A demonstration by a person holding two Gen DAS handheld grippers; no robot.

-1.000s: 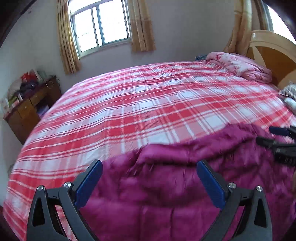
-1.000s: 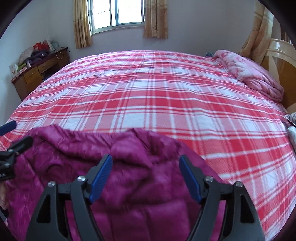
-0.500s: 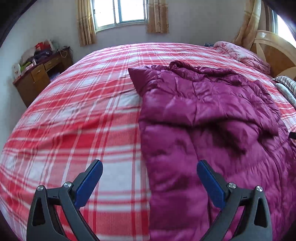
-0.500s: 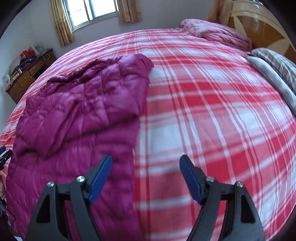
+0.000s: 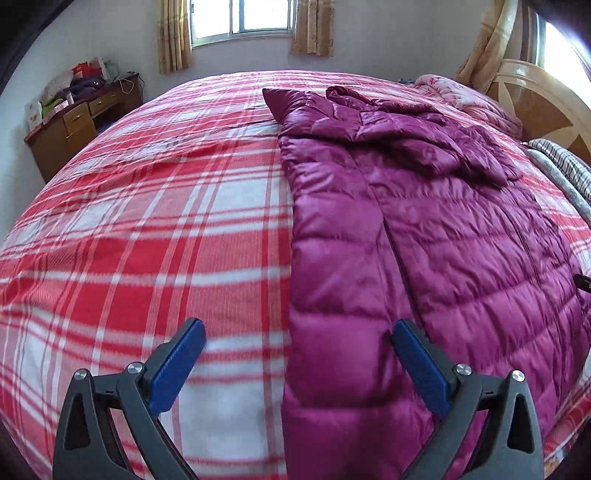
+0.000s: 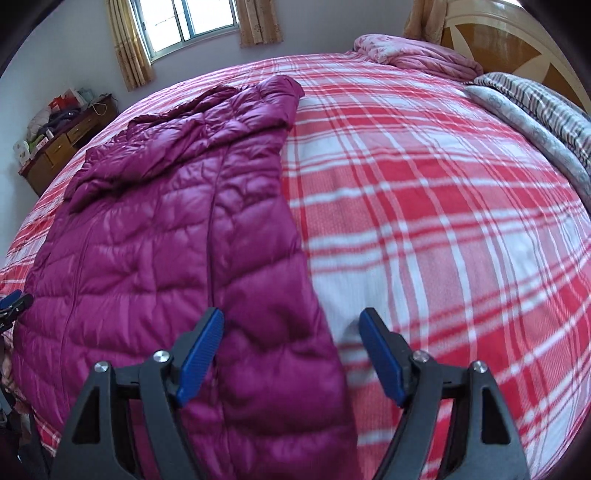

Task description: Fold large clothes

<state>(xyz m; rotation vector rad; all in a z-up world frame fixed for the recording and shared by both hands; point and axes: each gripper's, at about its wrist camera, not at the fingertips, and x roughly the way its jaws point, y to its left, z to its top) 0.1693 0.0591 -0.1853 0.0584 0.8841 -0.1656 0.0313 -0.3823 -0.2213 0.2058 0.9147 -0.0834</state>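
A long magenta quilted down coat point(image 5: 424, 229) lies spread lengthwise on the red-and-white plaid bed point(image 5: 147, 221), its hood and collar bunched at the far end. My left gripper point(image 5: 297, 354) hovers open over the coat's left edge near the hem, nothing between its blue pads. In the right wrist view the same coat point(image 6: 177, 236) fills the left half. My right gripper point(image 6: 291, 343) stands open above the coat's right edge, with the edge below the gap and no pad pressing on it. The left gripper's tip point(image 6: 14, 301) peeks in at the far left.
A pink folded quilt point(image 6: 417, 55) and a striped grey blanket point(image 6: 535, 110) lie by the wooden headboard point(image 5: 543, 99). A brown desk point(image 5: 74, 122) piled with things stands by the far wall under the curtained window point(image 5: 243, 18). Bare plaid sheet point(image 6: 443, 221) stretches right of the coat.
Both grippers pulled back toward the near edge of the bed. The coat, bunched under them a second ago, now lies stretched out flat. Both grippers stay open.
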